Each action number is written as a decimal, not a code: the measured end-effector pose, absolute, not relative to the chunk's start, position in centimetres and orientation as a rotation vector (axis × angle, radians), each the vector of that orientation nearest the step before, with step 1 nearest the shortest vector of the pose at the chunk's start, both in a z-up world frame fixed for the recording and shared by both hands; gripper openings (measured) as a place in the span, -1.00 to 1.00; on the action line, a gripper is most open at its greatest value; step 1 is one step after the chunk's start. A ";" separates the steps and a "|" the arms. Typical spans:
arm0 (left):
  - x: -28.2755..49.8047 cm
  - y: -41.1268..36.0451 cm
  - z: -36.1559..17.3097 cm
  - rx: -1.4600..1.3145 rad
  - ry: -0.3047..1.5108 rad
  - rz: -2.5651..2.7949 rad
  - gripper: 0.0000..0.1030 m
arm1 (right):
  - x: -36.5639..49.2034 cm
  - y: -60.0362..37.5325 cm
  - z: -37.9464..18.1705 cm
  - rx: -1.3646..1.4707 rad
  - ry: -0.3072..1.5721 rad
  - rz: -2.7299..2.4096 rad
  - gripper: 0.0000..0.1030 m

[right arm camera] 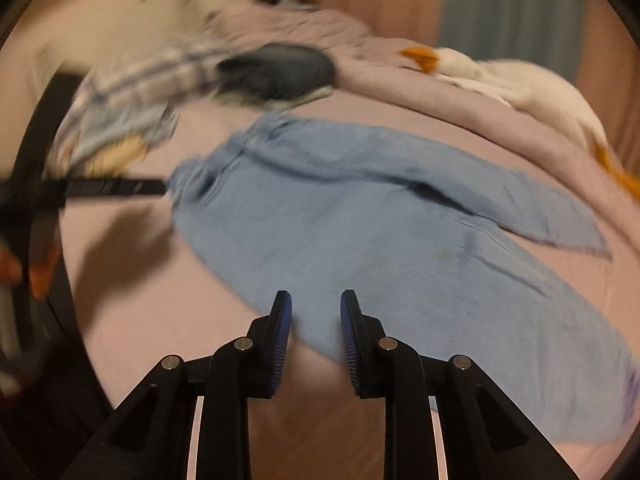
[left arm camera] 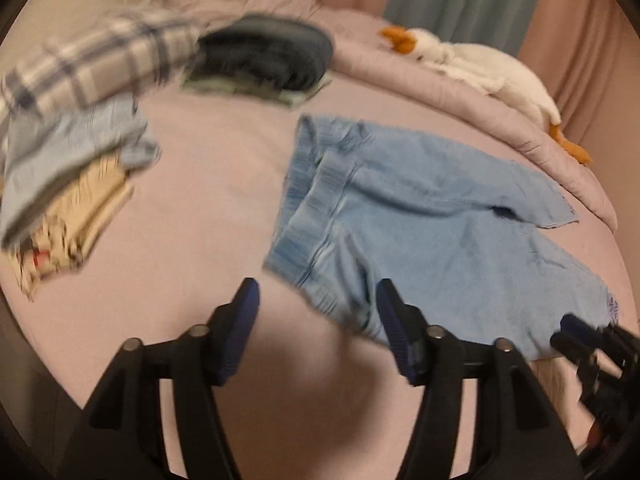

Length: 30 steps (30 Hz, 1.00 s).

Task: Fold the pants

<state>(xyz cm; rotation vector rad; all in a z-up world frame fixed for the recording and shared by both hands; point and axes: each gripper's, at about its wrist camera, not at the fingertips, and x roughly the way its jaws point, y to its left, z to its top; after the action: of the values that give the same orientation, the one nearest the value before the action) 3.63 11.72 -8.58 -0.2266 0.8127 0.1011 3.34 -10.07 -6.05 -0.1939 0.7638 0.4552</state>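
Left wrist view: pants (left arm camera: pixel 420 216) lie spread, unfolded; left gripper (left arm camera: pixel 318 304) and right gripper (right arm camera: pixel 316 312) jaws apart, gripping nothing.

Dim, warm indoor light; both fisheye views bend at dark rims, motion-blurred, worst toward the left.

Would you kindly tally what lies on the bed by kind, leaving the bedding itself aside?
Blue denim pants spread flat: 1
Piles of other clothes: 2, one with plaid on top, one with a dark garment on top
Plush geese: 1
Total: 4
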 end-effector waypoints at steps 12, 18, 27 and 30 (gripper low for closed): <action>8.3 7.0 -14.3 0.056 0.934 -0.095 -0.14 | 5.3 -12.9 -11.3 -0.150 0.946 0.246 -0.54; 7.1 9.5 -12.1 -0.023 0.931 -0.218 -0.10 | 4.7 -14.4 -9.9 -0.145 1.049 0.355 -0.49; 17.0 13.0 -7.8 -0.047 0.834 -0.132 0.40 | 14.2 -13.9 -5.0 -0.158 0.846 0.406 -0.01; 21.9 14.7 -8.5 -0.022 0.893 -0.135 0.40 | 19.2 -12.2 -4.2 -0.287 0.823 0.419 -0.01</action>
<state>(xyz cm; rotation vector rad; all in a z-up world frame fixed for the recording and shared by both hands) 21.91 14.69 -8.47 -0.0215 0.8933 -0.1346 19.24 -12.22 -4.17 -0.2873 0.8225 0.4185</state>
